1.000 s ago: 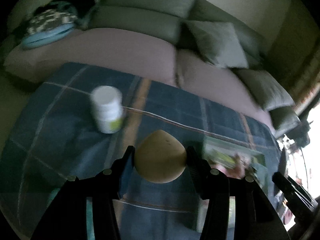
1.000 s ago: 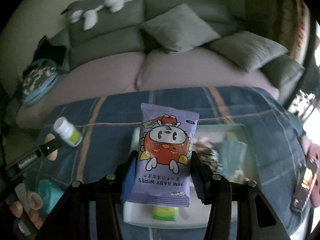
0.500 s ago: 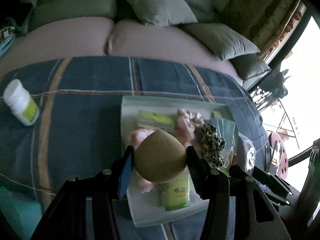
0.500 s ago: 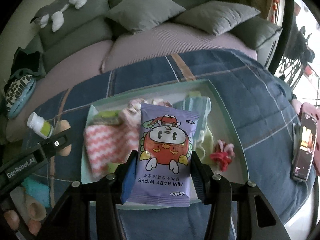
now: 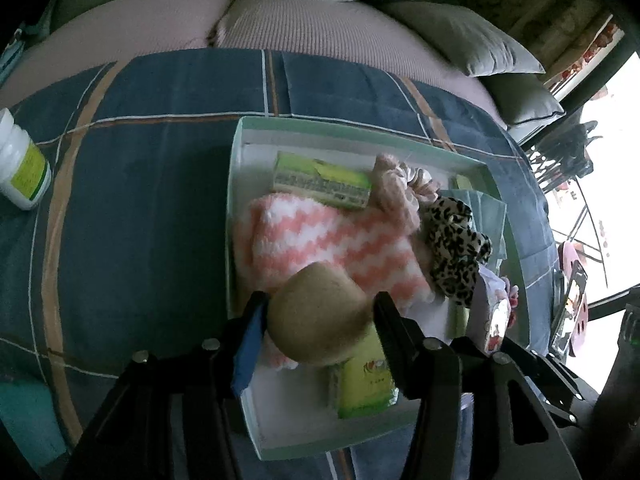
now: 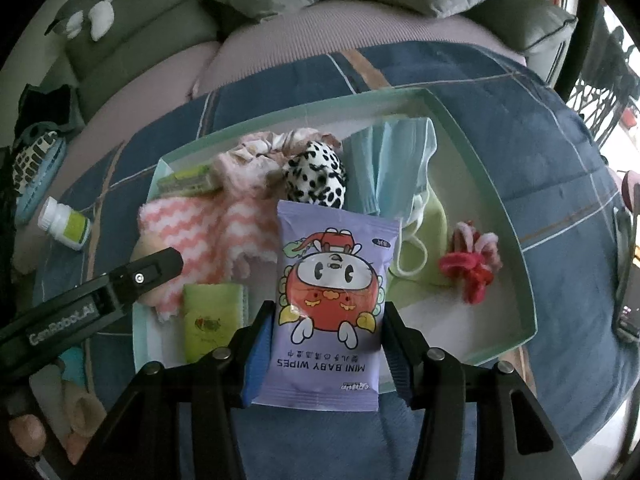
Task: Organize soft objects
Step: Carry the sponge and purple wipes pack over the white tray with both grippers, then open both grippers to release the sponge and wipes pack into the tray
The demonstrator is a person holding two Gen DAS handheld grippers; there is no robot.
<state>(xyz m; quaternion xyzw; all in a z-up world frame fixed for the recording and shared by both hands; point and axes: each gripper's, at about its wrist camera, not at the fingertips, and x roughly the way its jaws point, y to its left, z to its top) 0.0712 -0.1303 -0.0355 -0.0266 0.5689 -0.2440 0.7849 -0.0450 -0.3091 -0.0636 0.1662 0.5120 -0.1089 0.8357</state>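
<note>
Hovering over the tray [image 6: 516, 236] on the desk, both grippers are carrying loads — left gripper [image 5: 320, 330] fingers clamped on a tan sponge [image 5: 316, 316], right gripper [image 6: 326, 344] clamped on a wipes packet [image 6: 330, 304]. Next, probably, lowering and releasing into bare spots.

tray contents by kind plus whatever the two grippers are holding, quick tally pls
In the tray:
scrunchies: 3, pink, leopard, red
fuzzy striped socks: 1 bundle
green packs: 2, and
face masks: 1 stack
green cloth: 1
Held:
sponge, left gripper: 1
baby wipes pack, right gripper: 1
Total: 10
</note>
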